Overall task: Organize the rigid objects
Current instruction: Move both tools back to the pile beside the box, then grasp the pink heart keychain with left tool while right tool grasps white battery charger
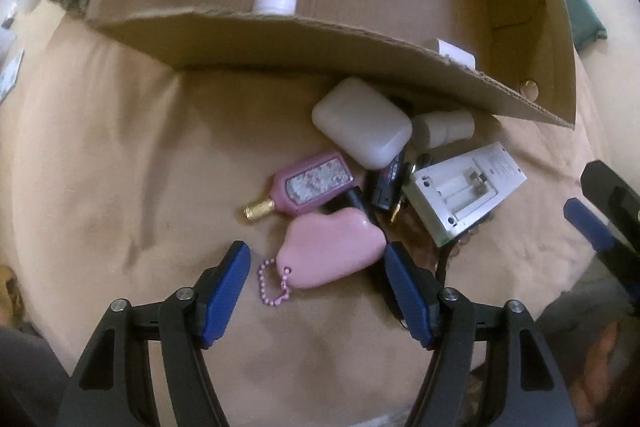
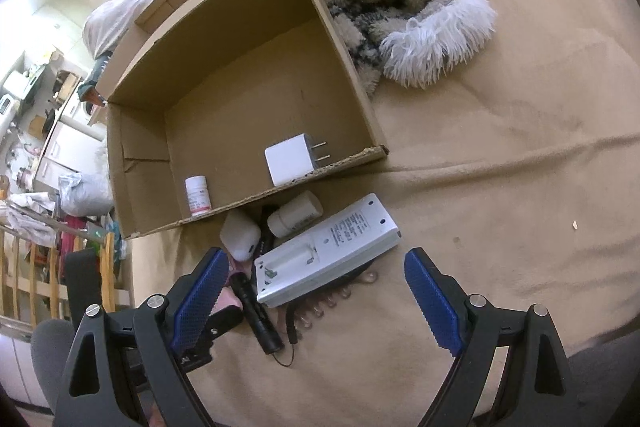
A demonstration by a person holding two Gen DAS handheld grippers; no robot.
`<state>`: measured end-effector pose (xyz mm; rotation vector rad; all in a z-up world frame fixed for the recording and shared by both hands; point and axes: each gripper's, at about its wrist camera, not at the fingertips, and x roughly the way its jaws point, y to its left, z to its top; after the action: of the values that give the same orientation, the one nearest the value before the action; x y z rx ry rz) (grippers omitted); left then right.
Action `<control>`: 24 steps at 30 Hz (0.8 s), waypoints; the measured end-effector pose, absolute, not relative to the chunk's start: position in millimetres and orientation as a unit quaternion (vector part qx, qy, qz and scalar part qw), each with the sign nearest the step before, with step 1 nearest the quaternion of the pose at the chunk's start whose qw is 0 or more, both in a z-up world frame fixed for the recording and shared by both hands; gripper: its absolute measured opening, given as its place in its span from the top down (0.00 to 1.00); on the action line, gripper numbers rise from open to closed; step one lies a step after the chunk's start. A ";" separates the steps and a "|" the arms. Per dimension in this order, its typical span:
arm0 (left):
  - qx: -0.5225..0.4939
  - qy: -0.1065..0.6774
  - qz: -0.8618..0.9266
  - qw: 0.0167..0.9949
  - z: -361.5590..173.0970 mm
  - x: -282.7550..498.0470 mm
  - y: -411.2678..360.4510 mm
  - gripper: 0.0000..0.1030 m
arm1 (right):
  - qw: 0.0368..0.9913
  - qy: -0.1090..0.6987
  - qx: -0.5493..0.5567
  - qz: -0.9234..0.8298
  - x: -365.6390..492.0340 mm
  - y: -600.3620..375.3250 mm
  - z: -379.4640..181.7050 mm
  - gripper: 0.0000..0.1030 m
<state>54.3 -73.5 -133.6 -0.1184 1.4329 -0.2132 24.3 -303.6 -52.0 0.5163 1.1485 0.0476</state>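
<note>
Left wrist: left gripper point(image 1: 316, 261) wide, straddling pink cloud keychain point(image 1: 334, 253) at 6 o'clock — centre it, avoid the bead chain. Right wrist: right gripper point(image 2: 316, 279) wide, empty; white remote point(image 2: 326, 251) at 12, cardboard box point(image 2: 344, 67) beyond — clear the wall.

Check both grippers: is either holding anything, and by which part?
Nothing is held. The left gripper is open with the pink keychain charm between its fingers, ungripped. The right gripper is open over the white battery charger.

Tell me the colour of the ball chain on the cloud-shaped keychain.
Pink, a shade brighter than the pale pink cloud-shaped keychain; the ball chain shows best in the left wrist view.
</note>
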 end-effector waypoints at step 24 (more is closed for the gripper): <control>-0.080 0.660 -0.117 0.738 -128.1 39.5 -69.9 0.99 | 0.701 0.584 0.409 -0.020 55.2 -329.4 -138.0 0.57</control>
<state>39.5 -69.9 -128.1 -0.1748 1.4496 -0.2573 55.2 -329.4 -138.0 0.9097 1.3006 -0.0448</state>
